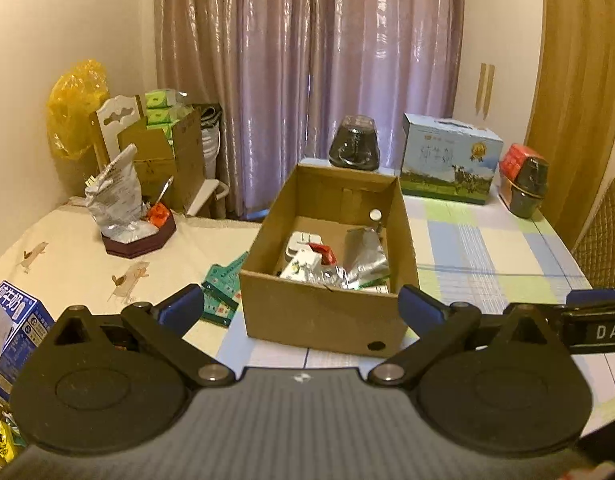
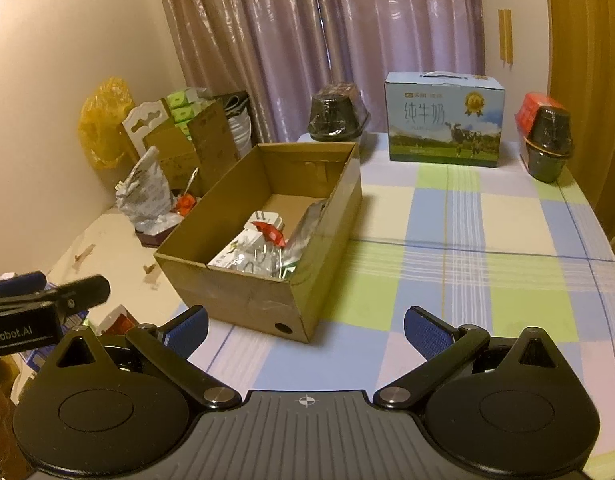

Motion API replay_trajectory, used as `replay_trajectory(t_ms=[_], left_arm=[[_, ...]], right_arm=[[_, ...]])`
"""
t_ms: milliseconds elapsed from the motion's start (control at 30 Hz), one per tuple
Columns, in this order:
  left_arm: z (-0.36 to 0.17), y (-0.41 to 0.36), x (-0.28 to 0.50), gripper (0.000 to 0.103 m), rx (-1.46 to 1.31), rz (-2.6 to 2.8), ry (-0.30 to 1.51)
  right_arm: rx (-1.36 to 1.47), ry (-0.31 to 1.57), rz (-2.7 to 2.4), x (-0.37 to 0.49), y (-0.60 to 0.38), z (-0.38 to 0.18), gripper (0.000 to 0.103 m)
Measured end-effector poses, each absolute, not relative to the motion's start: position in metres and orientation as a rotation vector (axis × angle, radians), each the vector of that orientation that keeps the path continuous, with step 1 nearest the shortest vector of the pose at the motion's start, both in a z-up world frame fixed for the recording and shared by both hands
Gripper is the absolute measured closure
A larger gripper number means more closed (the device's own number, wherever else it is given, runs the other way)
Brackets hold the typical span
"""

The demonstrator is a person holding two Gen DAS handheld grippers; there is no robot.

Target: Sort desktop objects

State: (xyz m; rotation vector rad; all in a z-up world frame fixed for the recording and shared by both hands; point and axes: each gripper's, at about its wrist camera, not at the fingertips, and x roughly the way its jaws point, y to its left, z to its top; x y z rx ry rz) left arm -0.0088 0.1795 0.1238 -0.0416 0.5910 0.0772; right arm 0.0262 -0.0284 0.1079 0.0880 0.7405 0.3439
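One open cardboard box [image 1: 327,264] sits mid-table, holding a white plug [image 1: 303,242], one red packet [image 1: 323,254], a silver foil pouch [image 1: 363,256] and a white sachet [image 1: 303,268]; I can't count the smaller bits under them. Green packets [image 1: 221,292] lie on the cloth just left of the box, their number unclear.

I hold both grippers low and level, side by side, pointing at the box. My left gripper [image 1: 301,306] is spread wide and holds nothing; the box's near wall stands just ahead, between its fingers. My right gripper [image 2: 306,330] is equally wide and bare, with the box ahead and to its left.

Farther back stand two dark wrapped tubs [image 2: 335,114], one milk carton [image 2: 443,124] and one small blue carton [image 1: 15,328] at my left.
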Motion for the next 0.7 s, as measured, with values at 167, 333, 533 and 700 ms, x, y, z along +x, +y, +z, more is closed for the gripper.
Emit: replay_trajectory(t_ms=[167, 333, 533, 700], left_arm=[[0.12, 0.18, -0.009, 0.001, -0.079, 0.05, 0.646], [0.115, 0.18, -0.01, 0.001, -0.096, 0.064, 0.674], [0.111, 0.186, -0.012, 0.001, -0.129, 0.086, 0.7], [0.11, 0.187, -0.012, 0.001, -0.129, 0.095, 0.709]], right_arm=[[0.086, 0.737, 0.347, 0.023, -0.028, 0.109, 0.002], [0.074, 0.738, 0.356, 0.02, -0.024, 0.109, 0.002], [0.066, 0.736, 0.356, 0.017, -0.02, 0.108, 0.002], [0.06, 0.744, 0.367, 0.017, -0.014, 0.106, 0.002]])
